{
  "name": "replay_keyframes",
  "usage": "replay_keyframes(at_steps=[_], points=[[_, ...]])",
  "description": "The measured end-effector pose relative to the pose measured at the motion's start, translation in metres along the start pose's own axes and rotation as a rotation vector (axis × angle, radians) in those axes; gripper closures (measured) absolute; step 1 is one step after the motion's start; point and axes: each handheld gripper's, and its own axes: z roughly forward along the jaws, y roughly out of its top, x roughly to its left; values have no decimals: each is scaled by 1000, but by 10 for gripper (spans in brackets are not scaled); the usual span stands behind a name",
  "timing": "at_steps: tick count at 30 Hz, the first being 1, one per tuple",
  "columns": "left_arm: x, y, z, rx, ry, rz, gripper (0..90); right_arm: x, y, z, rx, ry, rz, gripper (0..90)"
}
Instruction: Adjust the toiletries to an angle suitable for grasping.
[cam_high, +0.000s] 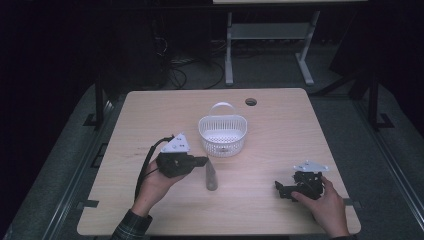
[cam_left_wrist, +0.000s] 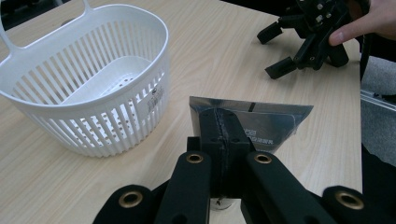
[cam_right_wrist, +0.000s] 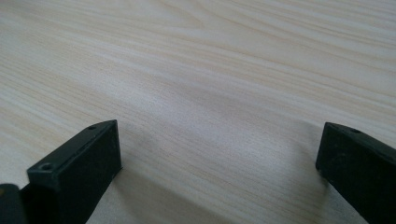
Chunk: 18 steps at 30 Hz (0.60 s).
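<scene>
Left gripper view: I find the left gripper (cam_left_wrist: 223, 135) clamped on the near edge of a grey foil pouch (cam_left_wrist: 268, 125).
The white basket (cam_left_wrist: 93, 79) stands just beside it, to its left. My right gripper (cam_high: 286, 189) rests on the table (cam_right_wrist: 210, 60), jaws wide apart, holding nothing.

Light wood table (cam_high: 280, 135) w/ rounded corners and 1 dark cable hole (cam_high: 251, 102) near far edge; grey floor (cam_high: 395, 165) around it, room beyond v. dark. Behind: white desk frame (cam_high: 305, 55) w/ 2 legs, tangle of black cables (cam_high: 182, 70) on floor at left; black stand posts (cam_high: 98, 102) either side of table.
</scene>
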Motion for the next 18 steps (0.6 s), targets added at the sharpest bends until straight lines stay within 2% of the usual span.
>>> replay_keyframes(at_steps=[5,11,17,18], points=[[1,-3,-1,1,-5,-1,894,0,0,0,0,0,-1,0],[1,-4,-6,-5,-5,-2,801,0,0,0,0,-1,0,0],[-2,-1,-10,0,-21,-4,515,0,0,0,-1,-3,3,0],[-3,-1,-10,4,-25,-3,489,0,0,0,-1,-3,2,0]])
